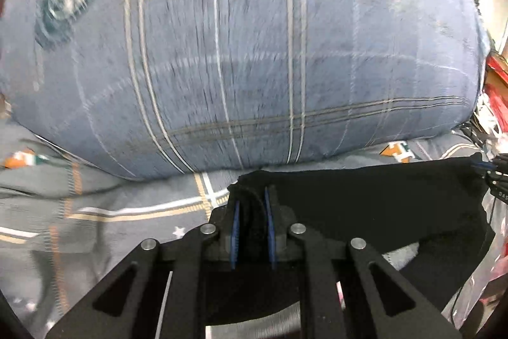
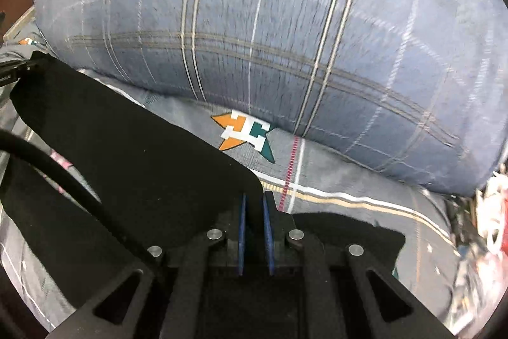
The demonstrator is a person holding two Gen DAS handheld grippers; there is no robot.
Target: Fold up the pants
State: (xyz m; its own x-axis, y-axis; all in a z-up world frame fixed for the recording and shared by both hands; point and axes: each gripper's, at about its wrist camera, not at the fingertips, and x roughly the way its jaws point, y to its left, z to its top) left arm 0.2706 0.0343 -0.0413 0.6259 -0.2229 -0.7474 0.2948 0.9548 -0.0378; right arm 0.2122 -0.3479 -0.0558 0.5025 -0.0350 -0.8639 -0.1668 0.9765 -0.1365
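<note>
The black pants (image 1: 365, 205) hang stretched between my two grippers above a grey patterned bedsheet (image 1: 95, 212). My left gripper (image 1: 252, 196) is shut on one bunched corner of the pants. In the right wrist view the pants (image 2: 127, 148) run off to the left in a taut black sheet, and my right gripper (image 2: 254, 200) is shut on their near corner. A tip of the other gripper (image 2: 12, 70) shows at the far left edge, on the far corner of the cloth.
A big blue plaid pillow (image 1: 254, 53) lies just ahead and fills the upper half of both views (image 2: 285, 37). The bedsheet (image 2: 349, 212) has an orange and teal star logo (image 2: 244, 132). Red and white clutter (image 1: 495, 91) lies off the right side.
</note>
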